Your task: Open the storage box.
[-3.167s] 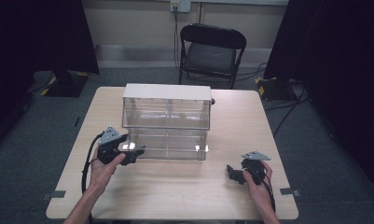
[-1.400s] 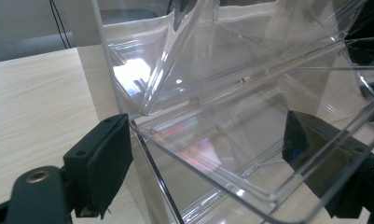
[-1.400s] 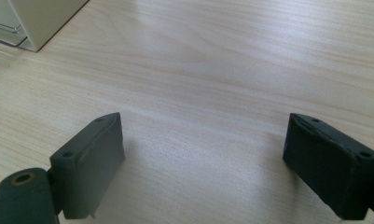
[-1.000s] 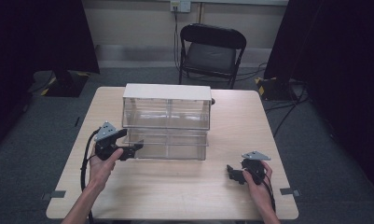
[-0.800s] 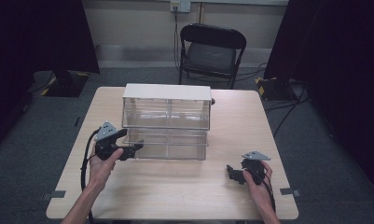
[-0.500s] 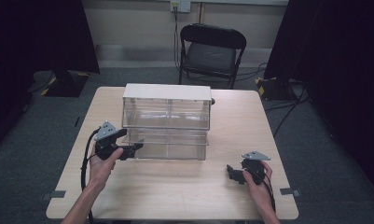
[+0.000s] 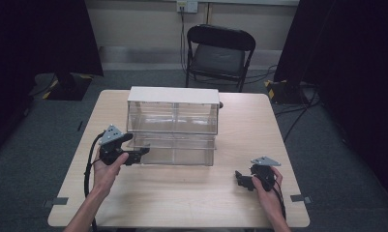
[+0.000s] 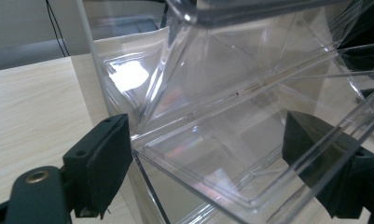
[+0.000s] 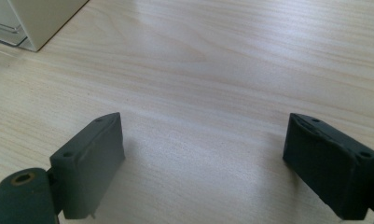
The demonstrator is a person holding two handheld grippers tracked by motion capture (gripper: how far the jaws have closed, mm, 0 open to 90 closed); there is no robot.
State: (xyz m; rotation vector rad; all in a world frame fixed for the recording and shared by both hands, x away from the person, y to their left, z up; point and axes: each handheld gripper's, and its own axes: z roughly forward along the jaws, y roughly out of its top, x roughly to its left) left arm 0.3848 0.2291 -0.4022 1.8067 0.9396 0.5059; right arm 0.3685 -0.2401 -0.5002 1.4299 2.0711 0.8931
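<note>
A clear plastic drawer cabinet (image 7: 172,123) with a white top stands at the middle of the wooden table (image 7: 249,125). Its lower drawer (image 7: 174,150) sticks out toward me. My left gripper (image 7: 141,153) is at that drawer's front left corner. In the left gripper view the left gripper (image 8: 203,158) is open, with the clear drawer's (image 8: 212,154) corner between the jaws. One jaw is beside the drawer's left wall and the other shows through the plastic. My right gripper (image 7: 240,180) rests open low over the table at the front right. The right gripper (image 9: 203,158) has only bare wood between its jaws.
A black folding chair (image 7: 219,53) stands behind the table's far edge. Cables lie on the floor at the back right. A white corner of the cabinet (image 9: 40,18) shows at the top left of the right gripper view. Bare wood lies between the cabinet and the right gripper.
The left gripper has shifted slightly left along the drawer front since the earliest frame. The right gripper has stayed in place.
</note>
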